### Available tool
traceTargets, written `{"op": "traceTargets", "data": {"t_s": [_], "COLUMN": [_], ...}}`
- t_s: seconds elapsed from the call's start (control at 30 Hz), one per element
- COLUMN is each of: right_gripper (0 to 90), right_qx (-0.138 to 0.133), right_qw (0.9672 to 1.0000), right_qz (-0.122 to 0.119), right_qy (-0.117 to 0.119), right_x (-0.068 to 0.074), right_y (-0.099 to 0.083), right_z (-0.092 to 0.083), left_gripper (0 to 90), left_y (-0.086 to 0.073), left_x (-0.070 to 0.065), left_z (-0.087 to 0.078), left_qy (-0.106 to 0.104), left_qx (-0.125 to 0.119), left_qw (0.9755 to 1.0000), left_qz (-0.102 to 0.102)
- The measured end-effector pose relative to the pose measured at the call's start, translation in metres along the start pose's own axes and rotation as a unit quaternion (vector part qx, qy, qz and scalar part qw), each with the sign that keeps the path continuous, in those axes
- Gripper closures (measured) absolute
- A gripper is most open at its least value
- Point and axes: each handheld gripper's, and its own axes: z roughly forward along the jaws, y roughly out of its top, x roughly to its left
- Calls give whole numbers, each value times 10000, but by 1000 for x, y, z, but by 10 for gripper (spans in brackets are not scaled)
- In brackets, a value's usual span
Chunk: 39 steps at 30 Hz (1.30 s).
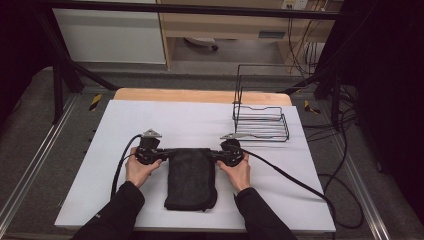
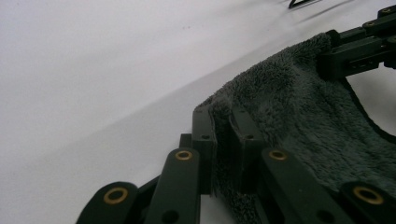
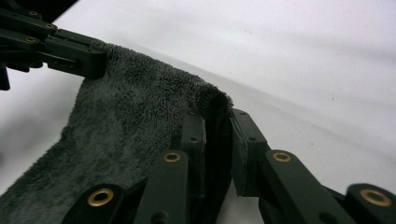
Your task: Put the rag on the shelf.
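L gripper point(image 1: 165, 152) & R gripper point(image 1: 214, 153) each clamp a far corner of towel point(image 1: 191, 180). Prob mid-fold; next needs both lifting together, evenly.

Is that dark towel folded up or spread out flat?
Folded. The towel lies as a narrow, thick strip with doubled edges, and each gripper, left and right, pinches a far corner.

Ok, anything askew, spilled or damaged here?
Nothing stands out. The dark towel lies folded on the white table, its far corners clamped by the left gripper and right gripper. The wire rack stands upright at the far right, apart from the towel.
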Motion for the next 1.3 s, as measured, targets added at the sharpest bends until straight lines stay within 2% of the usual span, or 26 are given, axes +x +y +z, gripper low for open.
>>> {"op": "traceTargets", "data": {"t_s": [0.37,0.7,0.77,1.03,1.3], "right_gripper": [780,782,782,783,786], "right_qx": [-207,-436,-494,-704,-875], "right_qw": [9997,9985,9983,9963,9944], "right_qz": [-144,-320,-285,-480,-577], "right_qy": [69,83,116,78,118], "right_x": [7,15,16,24,30], "right_y": [4,11,13,20,26], "right_z": [-12,-25,-29,-42,-54], "left_gripper": [816,817,816,816,817], "left_y": [3,9,10,15,19], "left_x": [-10,-20,-22,-29,-34], "left_z": [-15,-31,-34,-46,-57], "left_qy": [24,159,120,176,144], "left_qx": [-263,-580,-644,-826,-1073], "left_qw": [9995,9975,9972,9954,9931], "left_qz": [184,373,358,448,451]}}
